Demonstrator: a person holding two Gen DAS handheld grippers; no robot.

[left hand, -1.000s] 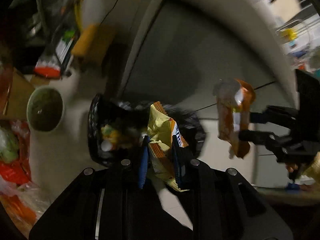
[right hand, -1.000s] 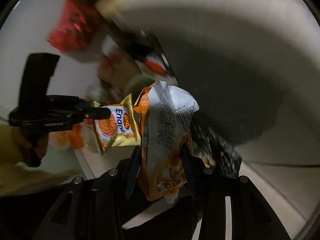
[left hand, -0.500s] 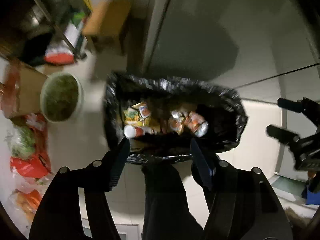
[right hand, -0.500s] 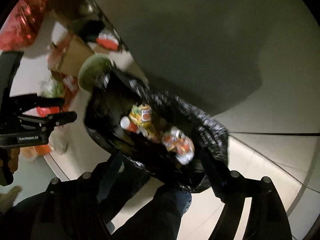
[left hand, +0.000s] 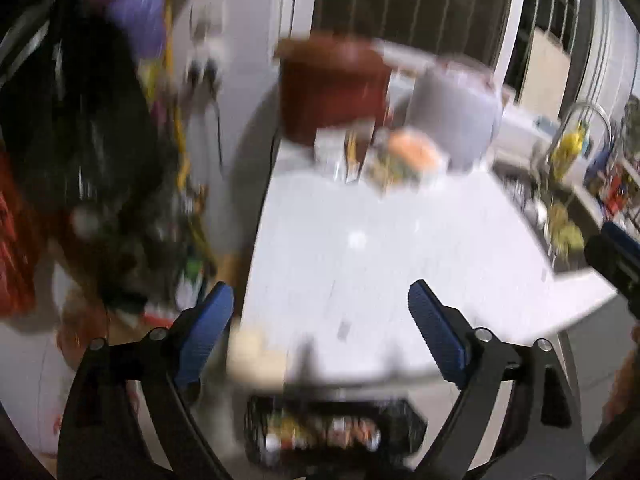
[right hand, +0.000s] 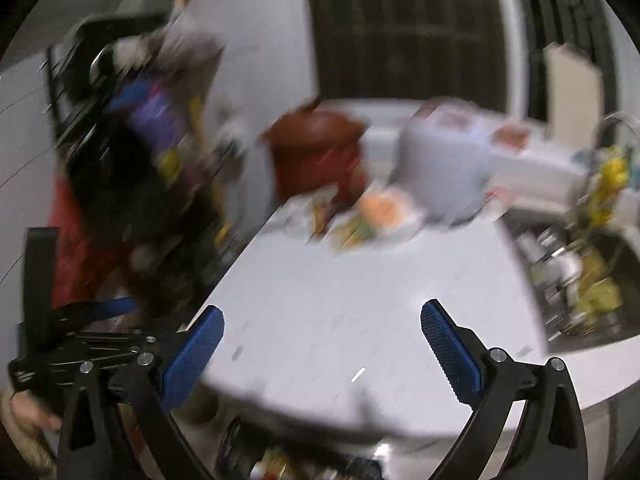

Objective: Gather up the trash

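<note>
Both views were motion-blurred. The left hand-held gripper [left hand: 320, 316] was released, jaws spread wide with nothing between them; the right hand-held gripper [right hand: 322, 340] was likewise released and empty. Both pointed across a white desk [left hand: 380, 264]. What looked like remaining trash sat at the far end of the desk: a small heap of wrappers [left hand: 404, 160], orange and yellow-green, lying just in front of a brown pot [left hand: 332, 84] and beside a pale grey appliance [left hand: 456, 116]; the right view showed the same heap [right hand: 376, 212]. Judged as thin foil or plastic packets: very light, soft, crinkly, probably slippery, not fragile. A pinch on a flat edge or corner of one packet would likely serve best, since a grip on the puffed middle could slide off. The black-lined trash bin [left hand: 332, 432] stood on the floor below the near desk edge, already holding packets. A sink [right hand: 580, 280] with dishes lay to the right. No brand, label or writing could be read; blur erased all print.
</note>
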